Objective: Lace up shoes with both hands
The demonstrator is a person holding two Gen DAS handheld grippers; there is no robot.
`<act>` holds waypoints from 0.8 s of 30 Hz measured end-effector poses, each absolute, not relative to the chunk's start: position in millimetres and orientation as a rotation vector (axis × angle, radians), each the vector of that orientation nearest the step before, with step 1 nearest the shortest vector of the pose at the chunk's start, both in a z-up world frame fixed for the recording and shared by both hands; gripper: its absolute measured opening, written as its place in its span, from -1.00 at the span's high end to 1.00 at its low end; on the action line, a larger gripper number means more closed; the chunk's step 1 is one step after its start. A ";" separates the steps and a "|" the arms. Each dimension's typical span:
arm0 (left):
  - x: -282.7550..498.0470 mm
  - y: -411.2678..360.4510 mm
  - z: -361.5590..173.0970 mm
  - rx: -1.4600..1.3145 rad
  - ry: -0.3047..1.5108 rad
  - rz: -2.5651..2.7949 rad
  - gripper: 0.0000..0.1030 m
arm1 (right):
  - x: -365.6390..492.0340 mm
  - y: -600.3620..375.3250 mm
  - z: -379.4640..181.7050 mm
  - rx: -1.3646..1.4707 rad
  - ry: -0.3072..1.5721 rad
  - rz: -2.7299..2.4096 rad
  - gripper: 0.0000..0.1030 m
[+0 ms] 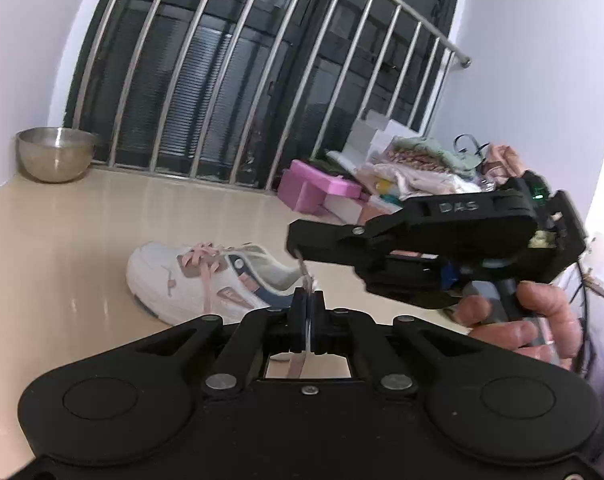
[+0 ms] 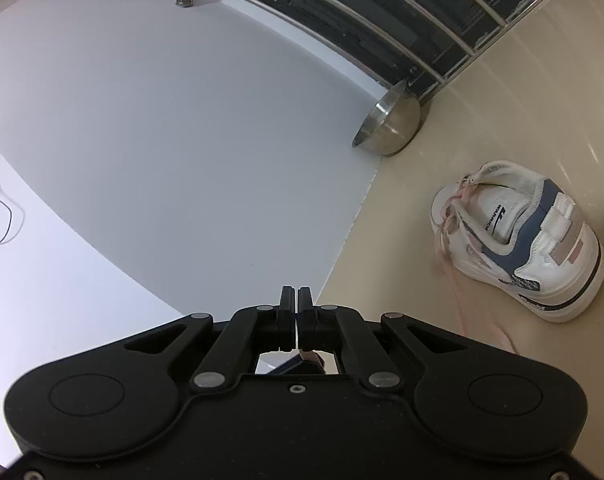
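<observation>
A white sneaker (image 1: 189,280) with a blue heel and pink laces lies on the cream floor, toe to the left in the left wrist view. In the right wrist view the sneaker (image 2: 518,240) shows its heel at the right. My left gripper (image 1: 309,300) is shut on a pink lace (image 1: 305,270), which runs on below the pads. The lace's clear tip rises to my right gripper (image 1: 295,249), held by a hand (image 1: 534,320), and that gripper is shut on it. In its own view the right gripper (image 2: 295,296) is shut with a thin pale strip between the pads. A blurred lace (image 2: 502,338) trails from the shoe.
A steel bowl (image 1: 53,154) stands in the corner by the white wall, also seen as the bowl (image 2: 390,128). A steel railing (image 1: 221,72) before dark windows closes the far side. A pink box (image 1: 314,188) and a heap of cloths and boxes (image 1: 402,176) lie at the right.
</observation>
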State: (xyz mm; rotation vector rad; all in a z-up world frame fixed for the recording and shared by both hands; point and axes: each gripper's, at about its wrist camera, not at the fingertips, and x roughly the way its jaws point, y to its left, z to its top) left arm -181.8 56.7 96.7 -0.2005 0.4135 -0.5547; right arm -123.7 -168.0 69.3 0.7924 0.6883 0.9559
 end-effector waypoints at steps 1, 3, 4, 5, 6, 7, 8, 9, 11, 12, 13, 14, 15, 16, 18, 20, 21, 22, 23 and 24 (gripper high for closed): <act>-180.1 55.5 95.8 -0.201 0.423 -0.543 0.66 | -124.2 -168.8 69.0 0.796 0.687 0.955 1.00; -176.9 55.4 94.3 -0.219 0.432 -0.534 0.20 | -125.9 -172.3 69.1 0.799 0.688 0.949 1.00; -177.3 55.3 94.9 -0.226 0.422 -0.537 0.15 | -127.0 -173.4 69.2 0.799 0.687 0.947 1.00; -177.6 55.2 95.6 -0.233 0.412 -0.541 0.18 | -128.0 -174.1 69.3 0.799 0.686 0.945 1.00; -176.8 54.6 96.5 -0.239 0.408 -0.549 0.26 | -129.0 -174.4 69.2 0.798 0.685 0.944 1.00; -176.0 54.1 97.3 -0.245 0.405 -0.557 0.62 | -129.9 -174.6 69.2 0.797 0.686 0.943 1.00; -174.7 54.2 97.1 -0.253 0.410 -0.557 0.76 | -130.7 -174.7 69.2 0.796 0.686 0.943 1.00; -173.3 54.3 96.9 -0.260 0.414 -0.558 0.78 | -131.5 -174.9 69.0 0.796 0.685 0.943 1.00; -172.2 54.5 96.4 -0.268 0.420 -0.562 0.93 | -132.7 -176.1 68.7 0.795 0.684 0.943 1.00; -172.3 54.6 96.1 -0.268 0.422 -0.565 0.93 | -132.5 -178.3 68.3 0.792 0.682 0.942 1.00; -172.3 55.1 95.7 -0.270 0.424 -0.564 0.94 | -132.3 -180.4 68.0 0.790 0.681 0.942 1.00; -172.4 55.6 95.3 -0.272 0.426 -0.562 0.94 | -132.7 -182.0 67.9 0.786 0.678 0.938 0.98; -172.5 56.4 94.8 -0.273 0.426 -0.549 0.94 | -133.9 -183.0 68.7 0.771 0.669 0.926 0.92; -172.1 59.6 94.5 -0.273 0.427 -0.531 0.94 | -135.2 -184.2 70.5 0.746 0.655 0.906 0.92; -171.5 66.2 93.8 -0.272 0.429 -0.494 0.94 | -135.7 -183.2 79.8 0.595 0.610 0.836 0.80; -172.9 78.1 93.3 -0.273 0.425 -0.448 0.94 | -135.2 -175.1 91.2 0.335 0.534 0.716 0.46; -173.4 85.1 93.0 -0.276 0.423 -0.423 0.94 | -131.2 -166.5 93.0 0.201 0.512 0.662 0.42; -174.1 91.9 93.0 -0.286 0.423 -0.399 0.94 | -124.0 -157.3 92.0 0.106 0.518 0.634 0.42; -174.8 98.6 93.2 -0.296 0.424 -0.375 0.94 | -115.4 -149.1 89.5 0.041 0.527 0.626 0.42; -176.4 103.3 95.1 -0.303 0.418 -0.361 0.94 | -105.4 -142.1 85.4 0.012 0.539 0.643 0.43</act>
